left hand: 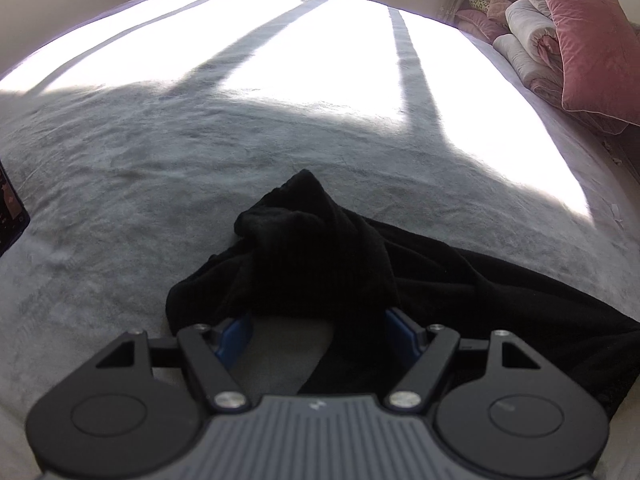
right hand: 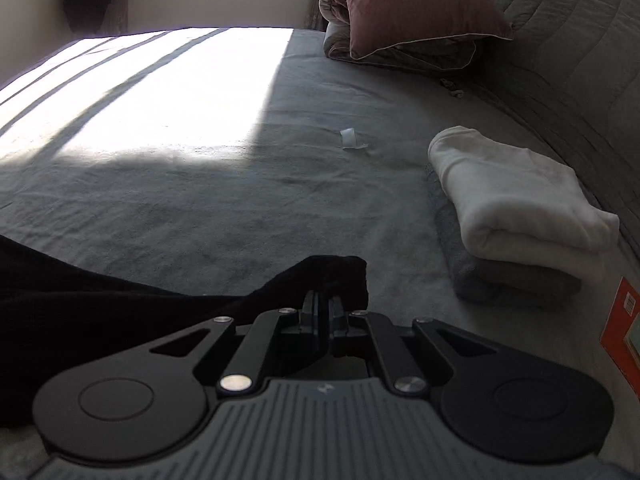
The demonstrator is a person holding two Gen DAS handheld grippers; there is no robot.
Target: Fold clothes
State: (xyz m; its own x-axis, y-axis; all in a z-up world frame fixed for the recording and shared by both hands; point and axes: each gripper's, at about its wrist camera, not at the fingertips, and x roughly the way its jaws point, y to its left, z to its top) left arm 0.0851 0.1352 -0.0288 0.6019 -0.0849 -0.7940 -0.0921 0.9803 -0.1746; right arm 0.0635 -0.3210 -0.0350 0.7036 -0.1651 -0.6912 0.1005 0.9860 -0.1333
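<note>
On grey bed (left hand: 120, 200): black garment (left hand: 320, 248) bunched between spread left gripper (left hand: 318, 330); right gripper (right hand: 323, 304) pinching garment corner; folded white towel (right hand: 516, 196) nearby.

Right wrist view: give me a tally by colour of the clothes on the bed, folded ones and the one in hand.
Black: 1, the black garment, unfolded, its corner pinched by the right gripper
White: 1, the white folded garment, top of the stack
Grey: 1, the grey folded garment, under the white one
Total: 3
</note>
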